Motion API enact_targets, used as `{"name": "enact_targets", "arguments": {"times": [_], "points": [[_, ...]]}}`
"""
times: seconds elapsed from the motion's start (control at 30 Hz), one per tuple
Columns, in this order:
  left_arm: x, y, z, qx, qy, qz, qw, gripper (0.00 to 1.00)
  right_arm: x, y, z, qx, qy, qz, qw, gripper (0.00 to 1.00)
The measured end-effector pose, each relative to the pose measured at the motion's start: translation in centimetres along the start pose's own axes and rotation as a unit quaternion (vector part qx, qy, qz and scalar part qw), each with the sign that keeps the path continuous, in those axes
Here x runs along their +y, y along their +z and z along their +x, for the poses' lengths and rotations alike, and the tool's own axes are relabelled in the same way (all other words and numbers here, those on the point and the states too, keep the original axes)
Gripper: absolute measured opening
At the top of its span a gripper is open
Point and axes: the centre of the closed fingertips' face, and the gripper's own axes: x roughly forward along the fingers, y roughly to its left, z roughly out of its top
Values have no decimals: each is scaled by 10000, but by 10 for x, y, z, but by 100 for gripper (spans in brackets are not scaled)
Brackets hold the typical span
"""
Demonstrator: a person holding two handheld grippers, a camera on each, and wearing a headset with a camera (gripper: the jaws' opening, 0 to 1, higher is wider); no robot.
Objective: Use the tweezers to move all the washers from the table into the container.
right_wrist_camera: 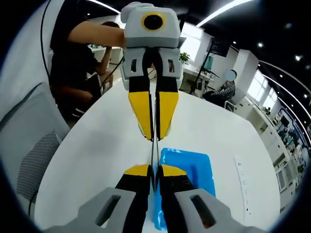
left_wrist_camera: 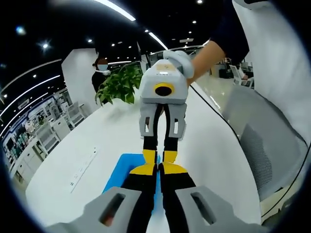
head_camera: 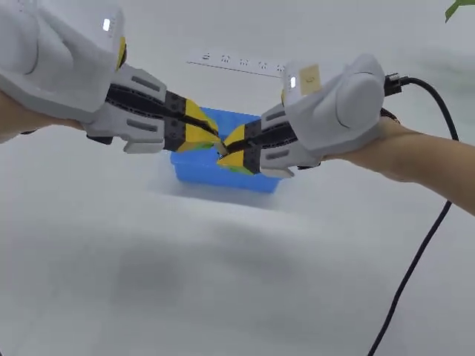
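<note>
My left gripper and right gripper point at each other, tips almost touching, above the blue container. A thin pair of tweezers, seen edge-on as a dark line, bridges the short gap between them. One end goes into the shut jaws of my right gripper. The other end goes into the shut yellow jaws of my left gripper. In the left gripper view my left gripper meets the right gripper over the container. The container's inside looks bare blue.
A white power strip lies beyond the container on the white table. A black cable trails from the right gripper across the table's right side. A mesh chair stands beside the table, with a potted plant and people behind it.
</note>
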Motion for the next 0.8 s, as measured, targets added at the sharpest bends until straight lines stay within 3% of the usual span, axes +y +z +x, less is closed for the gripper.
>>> {"name": "enact_targets", "arguments": {"times": [0.17,0.2,0.4,0.67,0.73,0.8], "points": [[-6,1,-6,-135,32,34,9999,6,9,7,-9,4,19,-85,10000,8],[-13,6,-5,-131,34,52,9999,6,10,8,-10,4,22,-85,10000,8],[-30,5,-8,-118,50,5,9999,6,24,13,-20,-9,43,-87,10000,8],[-44,0,-5,-102,47,-179,9998,7,39,16,-27,-86,86,-35,9999,7],[-48,-2,-3,-24,3,-187,9998,7,43,16,-27,-117,127,46,9998,7],[-55,-14,0,369,-171,87,9991,10,45,17,-27,-160,149,85,9997,7]]}}
